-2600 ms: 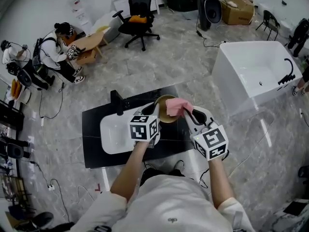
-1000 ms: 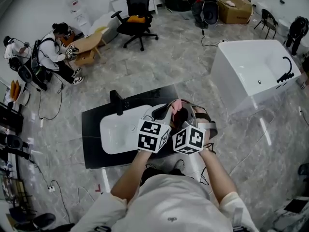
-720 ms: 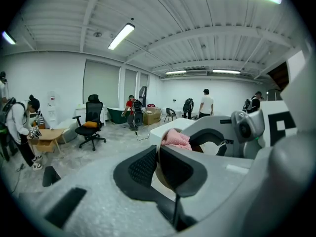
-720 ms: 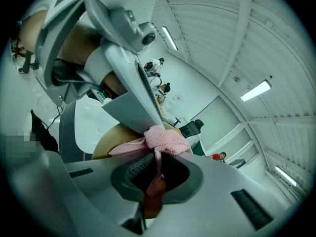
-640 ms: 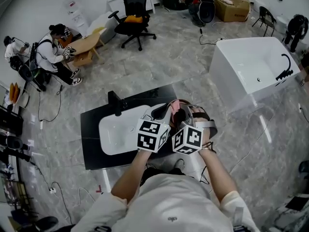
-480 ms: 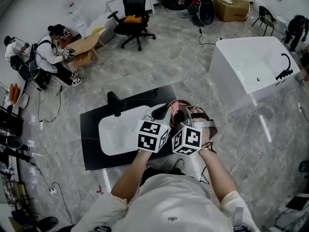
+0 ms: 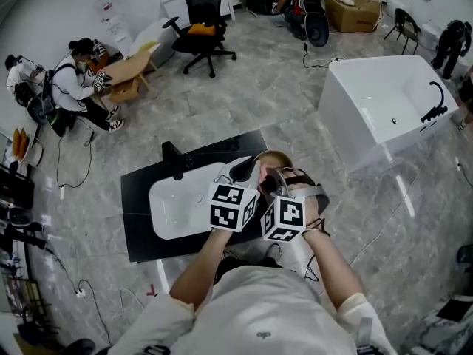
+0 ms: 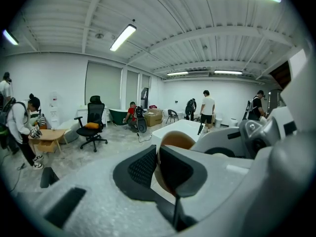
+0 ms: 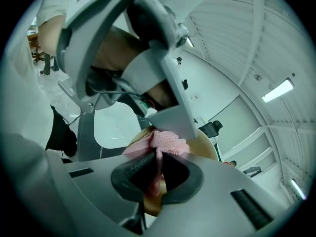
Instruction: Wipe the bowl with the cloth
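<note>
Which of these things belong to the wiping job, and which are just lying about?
In use: bowl, held by left gripper; pink cloth, held by right gripper.
Just about: white sink, black faucet, white bathtub, office chair.

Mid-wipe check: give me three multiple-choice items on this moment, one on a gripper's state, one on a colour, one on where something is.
1. The left gripper is:
A. open and empty
B. shut on the rim of the bowl
C. shut on the cloth

2. The cloth is:
A. pink
B. blue
C. white

3. The cloth is:
A. lying loose, away from both grippers
B. in the right gripper, at the bowl
C. in the left gripper

Answers:
1 B: the left gripper view shows the rim between closed fingers.
2 A: the right gripper view shows it pink.
3 B: that view shows its fingers pinching the cloth at the bowl.
</note>
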The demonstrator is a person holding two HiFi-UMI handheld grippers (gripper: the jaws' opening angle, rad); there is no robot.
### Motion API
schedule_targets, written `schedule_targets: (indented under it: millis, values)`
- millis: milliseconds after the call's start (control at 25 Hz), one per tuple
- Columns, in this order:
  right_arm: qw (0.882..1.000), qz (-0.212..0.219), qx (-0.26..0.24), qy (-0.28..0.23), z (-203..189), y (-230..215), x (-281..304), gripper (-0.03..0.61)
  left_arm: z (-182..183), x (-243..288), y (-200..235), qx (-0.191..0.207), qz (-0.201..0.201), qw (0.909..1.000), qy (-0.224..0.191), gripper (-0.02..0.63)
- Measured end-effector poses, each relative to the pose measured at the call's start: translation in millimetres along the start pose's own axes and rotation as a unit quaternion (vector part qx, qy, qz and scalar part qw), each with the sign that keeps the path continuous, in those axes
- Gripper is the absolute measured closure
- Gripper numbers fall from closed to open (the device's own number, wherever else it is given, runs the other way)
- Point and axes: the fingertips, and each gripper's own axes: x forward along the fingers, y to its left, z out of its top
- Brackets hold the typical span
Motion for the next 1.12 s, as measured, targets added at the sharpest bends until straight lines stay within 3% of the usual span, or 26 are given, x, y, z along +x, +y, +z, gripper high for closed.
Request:
schedule_targets:
  millis: [200, 600, 1120]
  values:
    - [1.000, 0.021, 0.006, -0.012, 12, 9, -2, 0.563, -2, 0, 9, -0.006, 0.008, 0.9999, -0.001, 0.584]
    - [1.000, 0.009, -0.013, 0.017, 0, 12, -1, 0.563, -8, -9, 20, -0.025, 0.020, 0.9995, -0.003, 0.586]
    - [0.994, -0.049, -0.067, 0.070, -15, -9, 0, 0.563, -10, -19, 24, -0.017, 0.016, 0.9997, -0.004, 0.586]
